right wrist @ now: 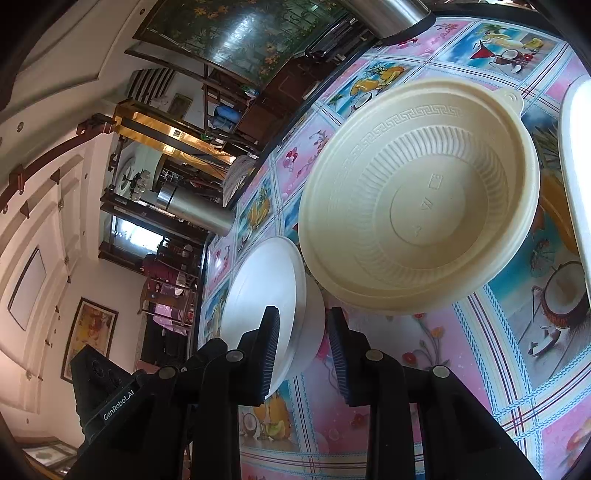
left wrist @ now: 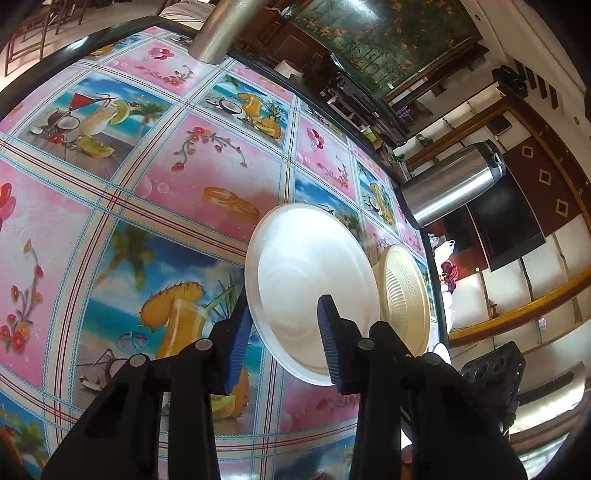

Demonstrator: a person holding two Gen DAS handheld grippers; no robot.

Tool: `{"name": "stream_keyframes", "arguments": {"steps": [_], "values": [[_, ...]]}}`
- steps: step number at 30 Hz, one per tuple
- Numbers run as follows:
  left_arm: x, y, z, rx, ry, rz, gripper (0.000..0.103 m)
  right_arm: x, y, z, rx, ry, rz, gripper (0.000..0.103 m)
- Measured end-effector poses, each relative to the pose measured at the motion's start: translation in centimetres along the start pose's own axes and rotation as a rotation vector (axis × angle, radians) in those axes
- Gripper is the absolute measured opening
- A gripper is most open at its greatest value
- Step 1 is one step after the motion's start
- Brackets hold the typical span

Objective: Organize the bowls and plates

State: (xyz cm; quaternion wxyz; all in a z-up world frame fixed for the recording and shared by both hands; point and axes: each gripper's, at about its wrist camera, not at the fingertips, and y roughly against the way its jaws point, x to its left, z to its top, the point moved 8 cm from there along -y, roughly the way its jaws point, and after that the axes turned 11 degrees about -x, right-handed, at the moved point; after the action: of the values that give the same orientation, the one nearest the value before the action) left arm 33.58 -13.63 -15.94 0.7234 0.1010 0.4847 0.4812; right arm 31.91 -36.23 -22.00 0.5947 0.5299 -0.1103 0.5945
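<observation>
A white plate [left wrist: 310, 288] lies on the patterned tablecloth [left wrist: 166, 177]. My left gripper [left wrist: 285, 295] straddles its near rim, one blue pad outside the edge and one over the plate, with a gap on both sides. A cream ribbed bowl [left wrist: 404, 295] sits just right of the plate. In the right wrist view the cream bowl [right wrist: 417, 199] is ahead and a white bowl [right wrist: 258, 295] is near the table edge. My right gripper [right wrist: 303, 310] has the white bowl's wall between its fingers, and the pads are not seen pressing. The white plate [right wrist: 578, 166] shows at the far right.
A steel flask [left wrist: 450, 184] stands by the table's black edge [left wrist: 432, 258] beyond the cream bowl. A second steel cylinder [left wrist: 225, 29] stands at the far side of the table. Both show again in the right wrist view, the flask [right wrist: 195, 210] and the cylinder [right wrist: 391, 14].
</observation>
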Motion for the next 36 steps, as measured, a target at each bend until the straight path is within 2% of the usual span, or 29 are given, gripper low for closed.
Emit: {"name": "stream_keyframes", "arguments": {"steps": [5, 10, 26, 36], "values": [[0.4, 0.0, 0.0, -0.003, 0.004, 0.017, 0.021, -0.1, -0.2, -0.1, 0.003, 0.005, -0.002, 0.012], [1.0, -0.2, -0.1, 0.000, 0.013, 0.034, 0.008, -0.1, -0.3, 0.0, -0.002, 0.012, -0.009, 0.008], [1.5, 0.6, -0.5, -0.019, 0.005, 0.067, 0.006, -0.4, -0.4, -0.4, 0.025, -0.013, 0.010, 0.006], [3.0, 3.8, -3.3, -0.049, 0.061, 0.097, 0.007, -0.7, -0.1, -1.8, 0.108, -0.069, 0.042, 0.007]]}}
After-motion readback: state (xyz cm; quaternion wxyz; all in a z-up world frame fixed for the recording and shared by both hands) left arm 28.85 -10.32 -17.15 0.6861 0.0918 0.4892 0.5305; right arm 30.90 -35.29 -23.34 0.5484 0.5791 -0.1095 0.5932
